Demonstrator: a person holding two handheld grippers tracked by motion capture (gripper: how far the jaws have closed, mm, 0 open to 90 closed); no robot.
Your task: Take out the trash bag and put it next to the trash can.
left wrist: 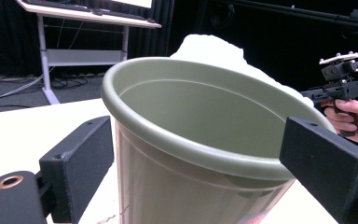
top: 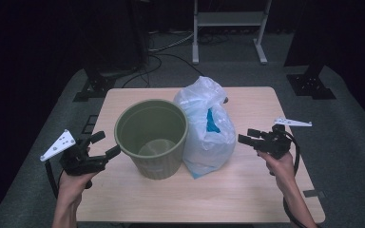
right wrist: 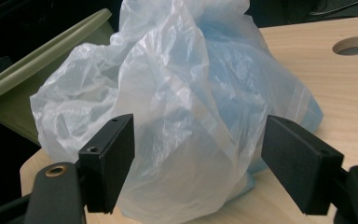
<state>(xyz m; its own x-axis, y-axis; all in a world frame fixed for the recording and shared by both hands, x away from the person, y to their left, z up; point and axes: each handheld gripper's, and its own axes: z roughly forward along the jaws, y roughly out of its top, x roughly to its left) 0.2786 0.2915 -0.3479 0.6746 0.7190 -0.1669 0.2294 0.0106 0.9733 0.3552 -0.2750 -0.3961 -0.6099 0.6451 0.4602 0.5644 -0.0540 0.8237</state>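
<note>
Neither step looked done: the bag (right wrist: 177,116) sat ungripped between the right gripper (right wrist: 198,158)'s wide jaws, the bin (left wrist: 200,140) empty between the left gripper (left wrist: 205,172)'s wide jaws.

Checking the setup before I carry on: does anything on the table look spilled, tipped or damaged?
Nothing stands out. The green bin stands upright and looks empty, the filled plastic bag sits beside it touching its side, and no spill shows on the table.

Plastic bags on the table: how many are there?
1. The plastic bag, translucent white with something blue inside, stands on the table against the right side of the green bin. Nothing tells whether the bin hides another.
</note>
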